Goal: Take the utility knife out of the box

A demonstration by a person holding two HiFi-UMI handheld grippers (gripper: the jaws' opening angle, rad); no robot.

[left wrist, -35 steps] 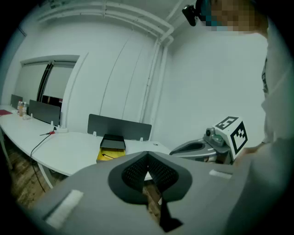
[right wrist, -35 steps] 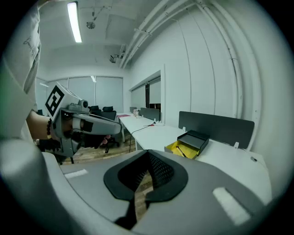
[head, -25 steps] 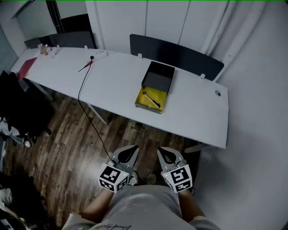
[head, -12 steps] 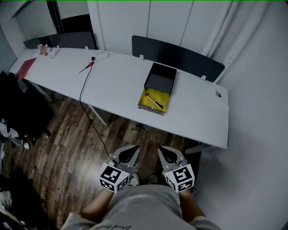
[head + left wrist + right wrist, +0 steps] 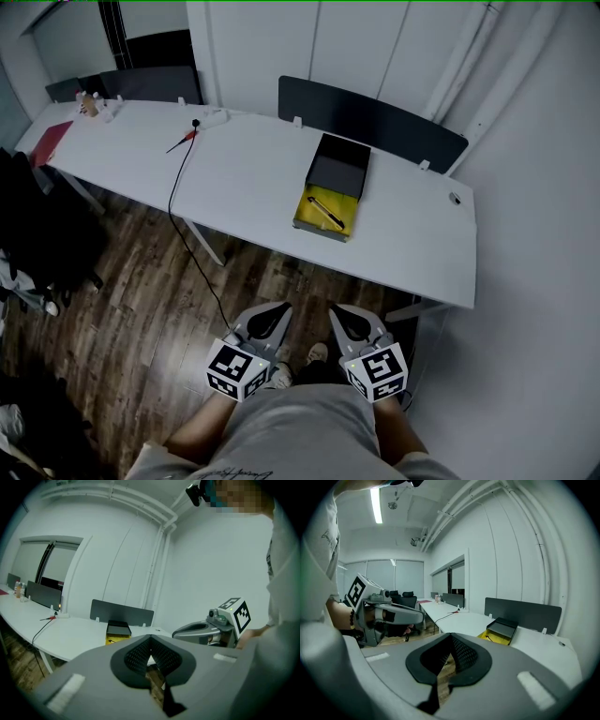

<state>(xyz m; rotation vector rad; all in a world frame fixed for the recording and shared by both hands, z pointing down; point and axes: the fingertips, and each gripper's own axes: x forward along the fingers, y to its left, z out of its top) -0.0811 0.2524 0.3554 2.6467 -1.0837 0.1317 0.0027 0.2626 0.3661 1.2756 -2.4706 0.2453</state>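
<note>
Two grippers hang close to the person's body over the wooden floor: the left gripper and the right gripper, each with its jaws pressed together on nothing. Well beyond them, on the white surface, the open box holds the utility knife on its yellow lining.

No legible text anywhere; shirt print, seemingly cursive script, too small to read

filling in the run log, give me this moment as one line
stage: standing back from white table | left gripper: shut, empty | right gripper: shut, empty | utility knife: in open yellow box
</note>
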